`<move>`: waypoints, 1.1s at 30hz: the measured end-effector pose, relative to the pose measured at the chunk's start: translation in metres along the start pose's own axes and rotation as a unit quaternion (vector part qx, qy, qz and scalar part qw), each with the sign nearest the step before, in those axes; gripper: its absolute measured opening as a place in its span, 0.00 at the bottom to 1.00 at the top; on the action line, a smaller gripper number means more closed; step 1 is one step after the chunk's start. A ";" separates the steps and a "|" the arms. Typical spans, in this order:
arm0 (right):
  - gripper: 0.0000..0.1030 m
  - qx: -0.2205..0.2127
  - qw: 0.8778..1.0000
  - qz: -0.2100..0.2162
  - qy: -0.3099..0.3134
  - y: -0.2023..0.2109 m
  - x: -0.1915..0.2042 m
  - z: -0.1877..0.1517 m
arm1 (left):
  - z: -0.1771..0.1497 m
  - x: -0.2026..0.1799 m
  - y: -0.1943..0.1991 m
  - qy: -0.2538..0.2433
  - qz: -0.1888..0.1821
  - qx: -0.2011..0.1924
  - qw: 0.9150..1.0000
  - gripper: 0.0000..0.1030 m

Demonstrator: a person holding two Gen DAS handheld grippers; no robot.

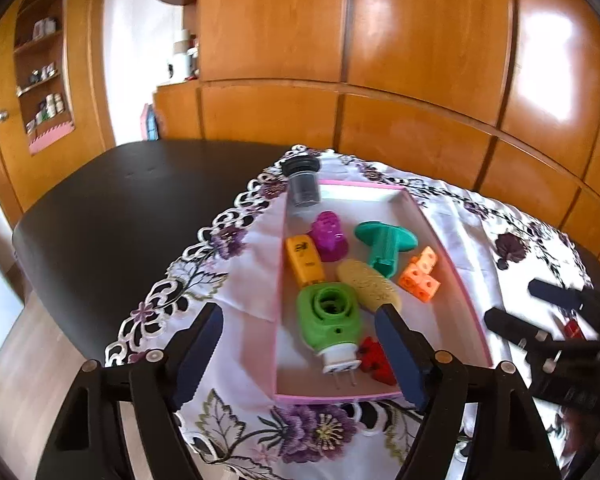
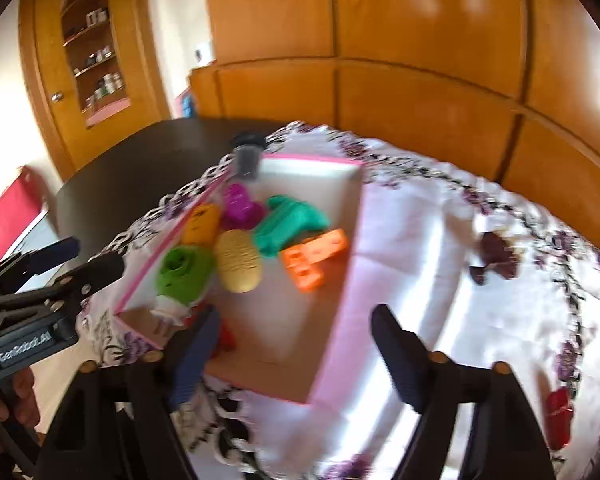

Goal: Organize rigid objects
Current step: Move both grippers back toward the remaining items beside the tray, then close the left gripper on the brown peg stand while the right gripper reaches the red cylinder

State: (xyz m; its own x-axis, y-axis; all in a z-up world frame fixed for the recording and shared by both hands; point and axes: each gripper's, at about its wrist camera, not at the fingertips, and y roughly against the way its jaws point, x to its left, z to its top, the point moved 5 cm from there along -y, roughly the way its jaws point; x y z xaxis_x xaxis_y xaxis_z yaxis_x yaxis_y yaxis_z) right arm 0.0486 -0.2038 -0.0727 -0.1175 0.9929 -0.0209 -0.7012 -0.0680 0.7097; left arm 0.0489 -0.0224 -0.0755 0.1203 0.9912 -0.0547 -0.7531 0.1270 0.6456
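A pink-rimmed box [image 1: 466, 288] [image 2: 342, 300] lies on the flowered cloth. It holds a green plug-in device [image 1: 328, 320] [image 2: 184, 272], a yellow corn toy [image 1: 370, 286] [image 2: 238, 262], an orange-yellow case [image 1: 304, 260] [image 2: 200, 226], a purple piece [image 1: 330, 234] [image 2: 240, 206], a teal part [image 1: 386, 246] [image 2: 288, 222], orange cubes [image 1: 420, 274] [image 2: 314, 258] and a red piece [image 1: 374, 360] [image 2: 226, 338]. My left gripper [image 1: 304, 354] [image 2: 80, 258] is open and empty over the box's near left end. My right gripper [image 2: 296, 356] [image 1: 520, 306] is open and empty over the box's near right corner.
A dark jar [image 1: 302, 182] [image 2: 248, 156] stands at the box's far left corner. A red object [image 2: 558, 420] [image 1: 574, 330] lies on the cloth [image 1: 240, 240] to the right of the box. The dark table [image 1: 120, 200] extends left. Wooden cabinets [image 1: 380, 80] stand behind.
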 end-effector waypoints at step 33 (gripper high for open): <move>0.85 0.016 0.939 -0.217 -0.266 0.050 -0.306 -0.057 | 0.011 -0.153 -0.005 -0.138 -0.129 0.030 0.982 0.97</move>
State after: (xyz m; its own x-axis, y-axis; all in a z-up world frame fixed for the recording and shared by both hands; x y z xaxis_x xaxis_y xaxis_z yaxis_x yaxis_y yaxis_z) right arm 0.0092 -0.5167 -0.0706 0.5479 0.8358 0.0352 -0.5790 0.3486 0.7371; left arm 0.0408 -0.1749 -0.0621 0.4788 0.8777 -0.0179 -0.6363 0.3610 0.6818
